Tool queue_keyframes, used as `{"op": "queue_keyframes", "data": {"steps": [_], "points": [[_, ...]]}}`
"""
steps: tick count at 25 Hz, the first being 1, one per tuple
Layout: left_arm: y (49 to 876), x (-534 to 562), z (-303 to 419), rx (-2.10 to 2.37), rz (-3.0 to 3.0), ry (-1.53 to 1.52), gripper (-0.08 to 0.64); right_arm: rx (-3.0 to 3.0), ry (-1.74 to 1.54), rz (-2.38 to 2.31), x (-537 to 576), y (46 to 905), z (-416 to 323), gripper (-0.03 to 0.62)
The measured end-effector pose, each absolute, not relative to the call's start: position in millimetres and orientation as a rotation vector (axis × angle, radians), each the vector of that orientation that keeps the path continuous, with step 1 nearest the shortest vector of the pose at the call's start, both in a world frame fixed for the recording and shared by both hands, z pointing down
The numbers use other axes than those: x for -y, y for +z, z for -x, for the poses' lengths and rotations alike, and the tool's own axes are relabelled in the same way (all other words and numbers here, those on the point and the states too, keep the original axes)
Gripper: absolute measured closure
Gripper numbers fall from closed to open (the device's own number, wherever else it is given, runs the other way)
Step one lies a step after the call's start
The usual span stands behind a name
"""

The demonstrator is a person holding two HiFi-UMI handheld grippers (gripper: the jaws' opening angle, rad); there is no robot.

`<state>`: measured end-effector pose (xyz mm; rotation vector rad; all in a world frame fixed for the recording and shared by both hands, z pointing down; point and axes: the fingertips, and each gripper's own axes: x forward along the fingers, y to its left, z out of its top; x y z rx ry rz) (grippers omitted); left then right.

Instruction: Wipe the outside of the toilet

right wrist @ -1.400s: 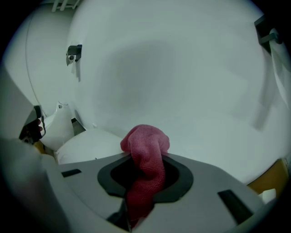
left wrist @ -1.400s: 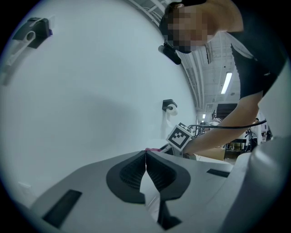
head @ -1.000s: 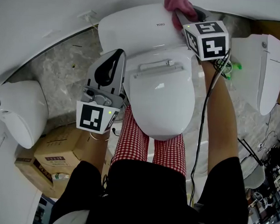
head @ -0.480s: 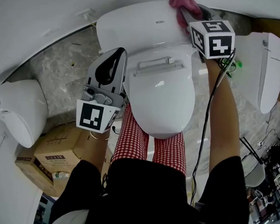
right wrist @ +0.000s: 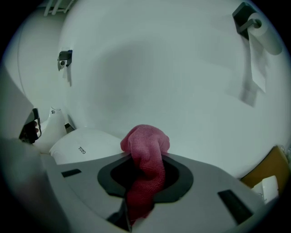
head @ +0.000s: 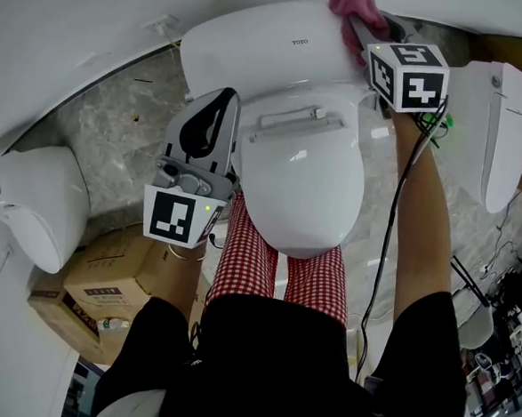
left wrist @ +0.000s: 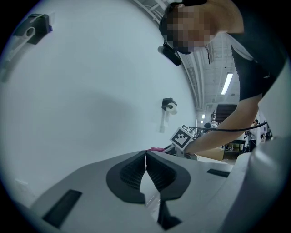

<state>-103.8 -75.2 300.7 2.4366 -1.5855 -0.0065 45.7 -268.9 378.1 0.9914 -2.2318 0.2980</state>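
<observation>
1. Toilet (head: 302, 188) in the middle, lid down, tank (head: 245, 51) against the wall.
2. Pink cloth (right wrist: 144, 145) at the tank's right rear corner, clamped between the jaws of the right gripper (head: 367, 28).
3. Left gripper (left wrist: 145, 157) closed on nothing, jaws pressed together, just beside the toilet's left edge.
4. Cardboard box (head: 104, 281) on the floor, lower left.

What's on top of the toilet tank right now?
A pink cloth, held in the right gripper, sits over the toilet tank at its right end. The tank surface under the cloth is covered.
</observation>
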Motion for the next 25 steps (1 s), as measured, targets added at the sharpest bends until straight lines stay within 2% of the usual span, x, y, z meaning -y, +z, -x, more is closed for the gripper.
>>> {"op": "queue_keyframes", "data": {"steps": [25], "points": [[309, 82, 98, 1.568, -2.423, -0.002, 0.549, 2.177, 0.317, -1.073, 283, 389, -83, 0.492]]}}
